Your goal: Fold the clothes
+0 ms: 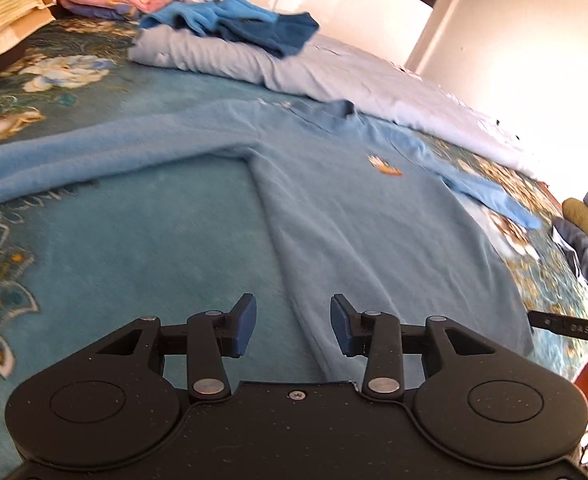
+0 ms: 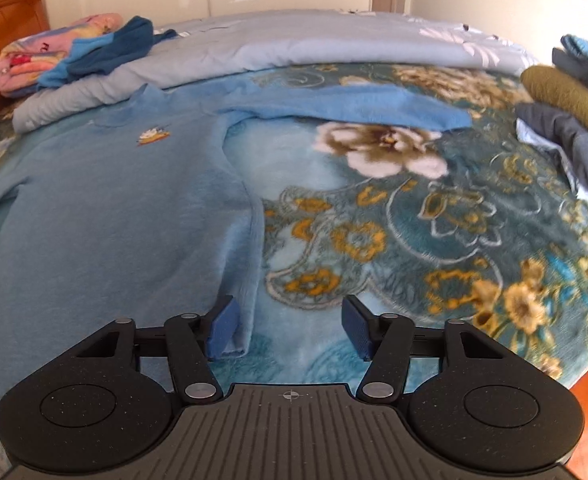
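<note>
Blue sweater point(image 2: 105, 200) hem edge beside right hand-held gripper point(image 2: 289, 328), jaws apart.

Light-blue sweater point(image 2: 105, 200) spread flat, seemingly front-up, on bed.

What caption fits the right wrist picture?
Open right gripper hovers at the hem corner of a light blue sweater spread on a floral blanket.
</note>
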`<action>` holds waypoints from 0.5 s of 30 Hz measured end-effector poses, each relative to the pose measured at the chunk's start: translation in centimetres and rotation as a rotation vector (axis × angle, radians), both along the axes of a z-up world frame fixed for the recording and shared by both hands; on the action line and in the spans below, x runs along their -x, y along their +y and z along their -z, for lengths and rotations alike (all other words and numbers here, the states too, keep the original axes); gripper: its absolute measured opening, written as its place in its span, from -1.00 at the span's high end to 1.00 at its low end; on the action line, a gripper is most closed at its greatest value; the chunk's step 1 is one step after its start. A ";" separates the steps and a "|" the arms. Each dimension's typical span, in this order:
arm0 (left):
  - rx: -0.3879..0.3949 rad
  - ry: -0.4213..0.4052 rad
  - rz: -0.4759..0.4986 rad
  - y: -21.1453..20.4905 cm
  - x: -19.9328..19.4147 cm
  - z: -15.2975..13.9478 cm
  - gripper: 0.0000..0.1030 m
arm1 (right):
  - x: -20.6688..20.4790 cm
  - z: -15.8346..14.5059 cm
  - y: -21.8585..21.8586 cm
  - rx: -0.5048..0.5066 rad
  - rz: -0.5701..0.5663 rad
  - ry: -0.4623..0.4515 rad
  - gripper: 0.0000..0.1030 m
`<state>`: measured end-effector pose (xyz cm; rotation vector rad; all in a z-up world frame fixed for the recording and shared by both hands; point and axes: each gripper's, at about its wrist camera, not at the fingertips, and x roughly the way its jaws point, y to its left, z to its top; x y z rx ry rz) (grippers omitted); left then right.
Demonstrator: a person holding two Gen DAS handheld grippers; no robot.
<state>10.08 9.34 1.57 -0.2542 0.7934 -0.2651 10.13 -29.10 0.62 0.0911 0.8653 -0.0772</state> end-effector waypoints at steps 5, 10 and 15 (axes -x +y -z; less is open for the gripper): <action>-0.021 0.020 0.019 -1.6 0.4 0.3 0.18 | -0.2 0.7 1.9 -0.044 -0.106 0.004 0.32; -0.038 0.026 0.027 -2.6 0.6 0.1 0.15 | 0.1 0.7 2.8 0.032 -0.126 0.004 0.88; -0.047 0.027 0.024 -2.9 0.6 0.1 0.14 | 0.9 0.4 -0.1 0.038 -0.053 -0.003 0.91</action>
